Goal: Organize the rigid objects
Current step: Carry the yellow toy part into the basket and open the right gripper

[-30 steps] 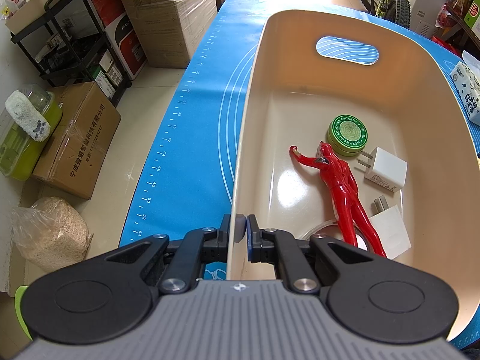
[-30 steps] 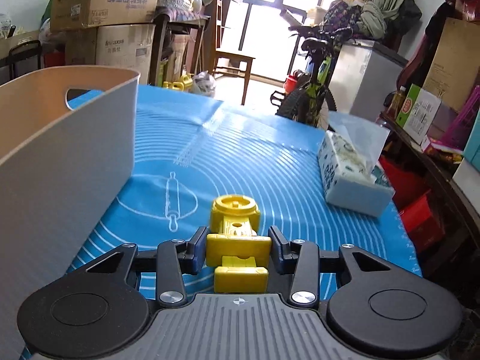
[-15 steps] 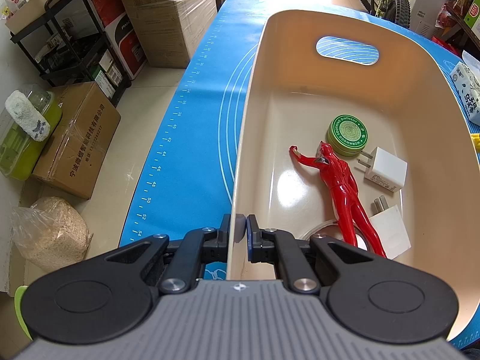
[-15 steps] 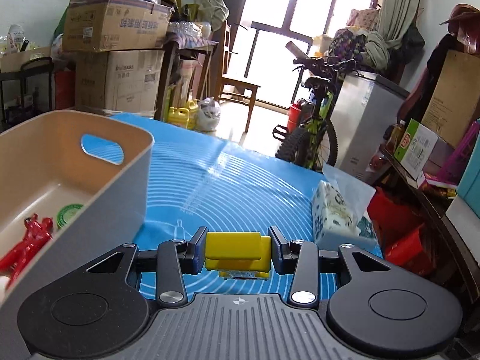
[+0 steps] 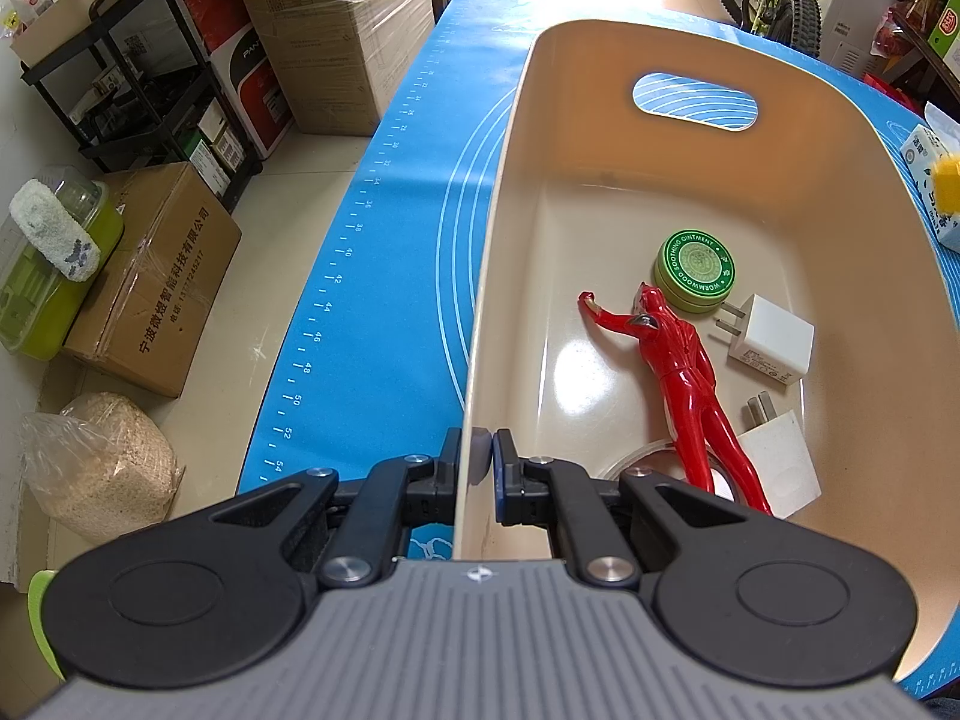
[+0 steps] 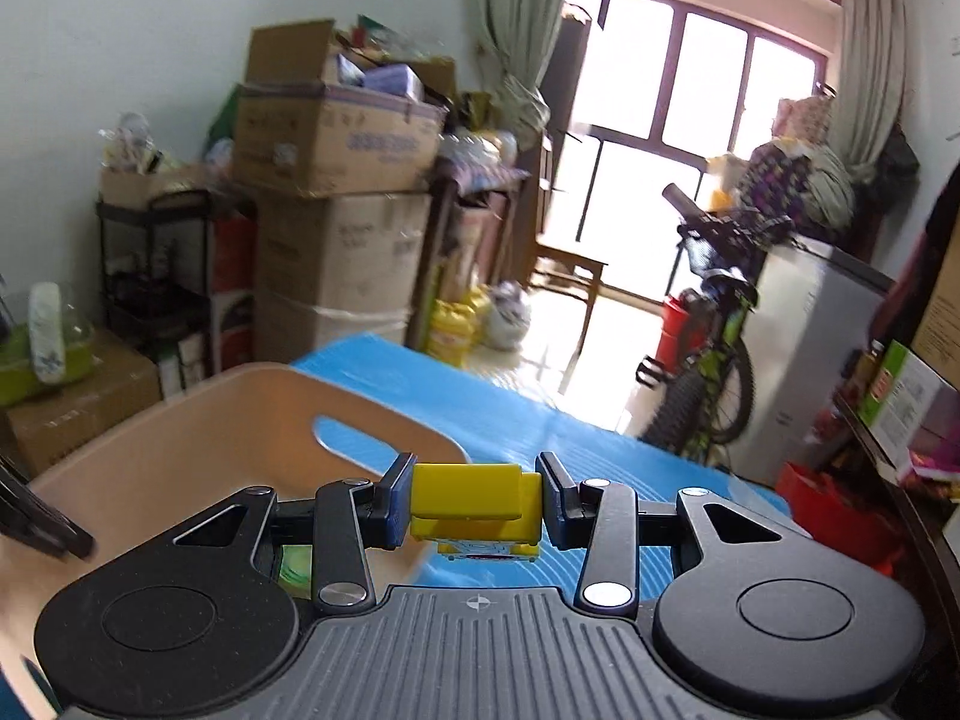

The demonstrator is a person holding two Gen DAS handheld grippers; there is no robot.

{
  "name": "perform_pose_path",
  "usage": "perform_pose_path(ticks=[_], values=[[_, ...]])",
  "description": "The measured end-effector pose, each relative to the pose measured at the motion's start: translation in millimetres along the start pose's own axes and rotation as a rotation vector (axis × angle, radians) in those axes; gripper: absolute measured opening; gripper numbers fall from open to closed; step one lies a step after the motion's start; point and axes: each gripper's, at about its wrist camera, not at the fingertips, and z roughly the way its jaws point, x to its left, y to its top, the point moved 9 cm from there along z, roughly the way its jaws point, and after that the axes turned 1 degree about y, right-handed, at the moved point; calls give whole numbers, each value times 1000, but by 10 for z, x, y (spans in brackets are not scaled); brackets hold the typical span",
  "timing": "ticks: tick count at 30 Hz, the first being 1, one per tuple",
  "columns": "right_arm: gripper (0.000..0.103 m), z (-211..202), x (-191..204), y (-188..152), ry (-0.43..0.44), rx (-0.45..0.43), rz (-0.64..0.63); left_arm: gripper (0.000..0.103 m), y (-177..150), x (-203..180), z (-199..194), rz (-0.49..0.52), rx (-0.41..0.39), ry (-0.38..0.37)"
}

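My left gripper (image 5: 477, 459) is shut on the near left wall of a beige bin (image 5: 600, 192). In the bin lie a red figurine (image 5: 678, 360), a green round tin (image 5: 695, 269) and two white plug adapters (image 5: 771, 339). My right gripper (image 6: 477, 507) is shut on a yellow toy piece (image 6: 474, 510) and holds it in the air above the bin's right rim (image 6: 240, 420). The yellow toy piece also shows at the right edge of the left wrist view (image 5: 947, 180).
The bin stands on a blue mat (image 5: 384, 276) covering the table. A tissue pack (image 5: 927, 180) lies on the mat right of the bin. Cardboard boxes (image 5: 150, 282), a black shelf and a bicycle (image 6: 714, 360) stand around the table.
My right gripper has lifted the yellow toy piece off the mat and carried it left to above the bin's rim. The left gripper has stayed shut on the bin wall.
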Motion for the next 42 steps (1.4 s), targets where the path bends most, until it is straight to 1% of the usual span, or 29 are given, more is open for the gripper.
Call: perform_pose_path(ticks=[3,7,11,16,19,21,27,30,33,34,36,38,39,40,41,42], values=[[48,7,192,129,51,-17,9,11,1,0,0,-1,0,-1],[48,92,473,118,114,-1,10,11,1,-1,1,0,0,-1],[48,270,704,-78,165,69,42,11,1,1,0,-1,0,-1],[48,449,939,-427,210,190,62,11,2,-10,10,0,0,-1],[47,534,1030,-603,216,259,59,11,1,-11,10,-1,1,-2],[47,542,1063,-601,212,257,51,10,1,-8,8,-1,0,-1],[48,546,1056,-579,196,305,40,10,1,-9,9,-1,0,-1],[46,564,1009,-670,172,357,55,11,1,-8,9,-1,1,-2],[48,575,974,-806,167,395,80,11,2,-8,9,0,1,-2],[54,565,973,-838,168,401,80,11,3,-7,9,-1,0,-2],[59,525,991,-826,185,391,78,11,2,-8,9,-1,1,-1],[73,482,1017,-782,202,375,86,11,2,-7,8,-1,1,-1],[78,459,1014,-755,196,370,87,11,1,-7,9,-1,1,-1],[86,441,1007,-706,186,358,92,11,1,-8,10,-1,1,-1],[90,401,983,-666,184,340,102,11,3,-7,10,-1,0,-2],[90,359,962,-636,187,326,106,11,3,-8,10,-5,0,-4]])
